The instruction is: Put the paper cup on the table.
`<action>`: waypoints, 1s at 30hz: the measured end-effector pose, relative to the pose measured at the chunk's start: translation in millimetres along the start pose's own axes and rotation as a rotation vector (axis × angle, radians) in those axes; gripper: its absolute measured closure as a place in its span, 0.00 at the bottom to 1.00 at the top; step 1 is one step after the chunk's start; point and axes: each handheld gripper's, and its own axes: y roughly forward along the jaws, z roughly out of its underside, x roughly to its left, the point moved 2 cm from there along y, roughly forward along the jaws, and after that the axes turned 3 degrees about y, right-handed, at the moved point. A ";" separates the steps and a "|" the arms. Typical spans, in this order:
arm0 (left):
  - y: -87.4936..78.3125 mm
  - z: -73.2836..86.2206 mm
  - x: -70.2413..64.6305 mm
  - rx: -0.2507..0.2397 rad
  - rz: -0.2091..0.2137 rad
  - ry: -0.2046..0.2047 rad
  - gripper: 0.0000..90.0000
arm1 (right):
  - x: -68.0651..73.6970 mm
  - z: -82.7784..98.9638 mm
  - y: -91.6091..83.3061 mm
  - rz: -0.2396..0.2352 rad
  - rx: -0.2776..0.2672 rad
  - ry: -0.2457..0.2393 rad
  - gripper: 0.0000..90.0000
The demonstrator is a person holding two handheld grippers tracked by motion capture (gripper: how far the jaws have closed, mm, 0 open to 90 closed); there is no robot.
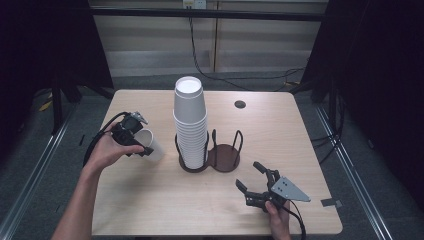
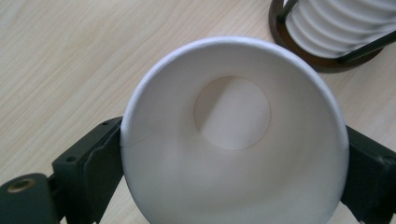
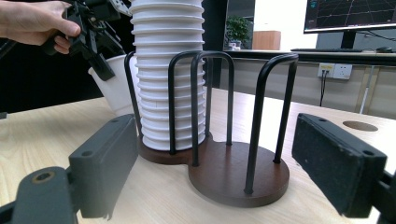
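lab: black curtains [image 1: 45, 45] (monitor [image 3: 350, 14], cables [image 1: 200, 55])

The paper cup [image 2: 233, 135] is plain white inside and out, and so is the ribbed stack of cups [image 1: 190, 125]. The rack [image 3: 233, 172] has a dark brown wooden base and black wire hoops. The table [image 1: 150, 200] is pale wood with fine grain. Both grippers [image 1: 131, 131] [image 1: 256, 179] look black, perhaps very dark green.

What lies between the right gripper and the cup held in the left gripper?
In the high view, the cup holder with its cup stack stands between the right gripper and the held cup.
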 end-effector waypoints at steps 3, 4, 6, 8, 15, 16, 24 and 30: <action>5.3 -2.9 1.1 0.034 -0.033 0.002 0.09 | 0.0 0.0 -0.1 0.000 0.001 0.000 0.16; 5.7 -4.8 1.2 0.038 -0.035 0.017 0.08 | 0.0 0.0 -0.1 0.000 0.000 -0.001 0.16; 6.4 -8.1 0.3 0.056 -0.047 0.024 0.08 | 0.0 0.0 -0.1 -0.001 0.000 -0.001 0.15; 7.0 -11.3 -0.4 0.094 -0.061 0.042 0.08 | 0.0 0.0 -0.1 -0.001 0.000 -0.001 0.15; 16.1 -18.8 -5.1 0.084 -0.084 0.079 0.06 | 0.1 0.1 -0.3 0.000 0.000 -0.001 0.16; 16.1 -18.8 -5.1 0.084 -0.084 0.079 0.06 | 0.1 0.1 -0.3 0.000 0.000 -0.001 0.15; 32.5 -12.8 -5.1 0.092 -0.052 0.060 0.04 | 0.0 0.0 -0.1 -0.001 0.000 -0.001 0.15; 38.5 -3.6 -3.7 0.068 0.001 0.021 0.10 | 0.0 0.0 -0.1 -0.001 0.000 -0.001 0.15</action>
